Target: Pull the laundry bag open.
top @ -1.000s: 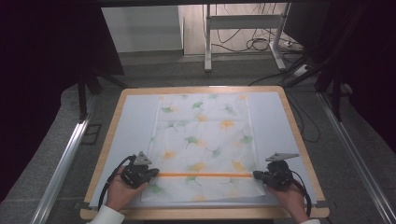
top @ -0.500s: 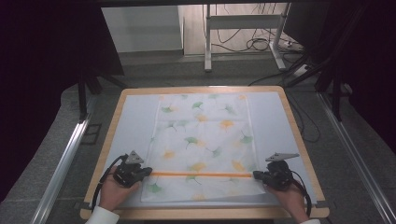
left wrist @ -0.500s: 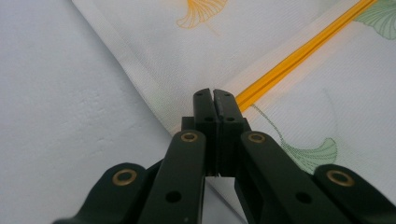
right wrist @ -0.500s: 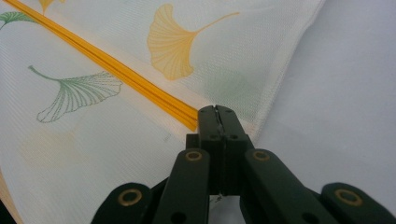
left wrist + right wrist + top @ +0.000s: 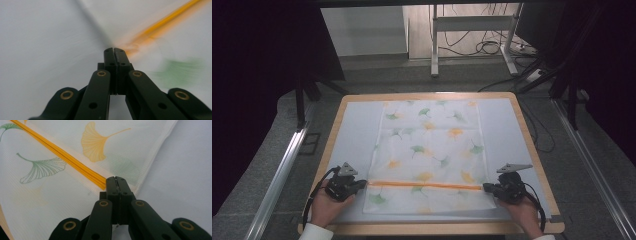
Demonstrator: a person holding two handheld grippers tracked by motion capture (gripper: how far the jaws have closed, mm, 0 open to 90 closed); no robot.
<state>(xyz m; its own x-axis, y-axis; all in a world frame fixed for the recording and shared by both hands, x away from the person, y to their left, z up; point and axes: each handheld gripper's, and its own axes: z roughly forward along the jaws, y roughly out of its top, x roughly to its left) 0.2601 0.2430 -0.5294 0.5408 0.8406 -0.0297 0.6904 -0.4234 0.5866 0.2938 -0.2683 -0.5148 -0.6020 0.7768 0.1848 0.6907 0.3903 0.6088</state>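
High view: a white cloth (image 5: 429, 150) with green and yellow leaf pictures lies flat on the tabletop (image 5: 354, 130). Its near edge is folded up a little, and an orange stripe (image 5: 424, 185) runs across the cloth along that fold. So the folding looks like it is only starting. Most of the cloth lies open and flat, and the big folds are not yet done.

The left tool (image 5: 357, 184) is at the left end of the orange stripe. The right tool (image 5: 488, 188) is at the right end. The cloth stretches between the two tools and reaches far away from them toward the back of the tabletop.

In the left gripper view, the jaws of the left tool (image 5: 114, 51) are pressed together, and the blurry stripe (image 5: 160, 23) ends right at their tips. I think they pinch the cloth edge, but the blur makes it hard to be sure. In the right gripper view, the right tool (image 5: 115, 180) is closed on the cloth (image 5: 50, 195), right where the stripe (image 5: 62, 153) meets the side edge.
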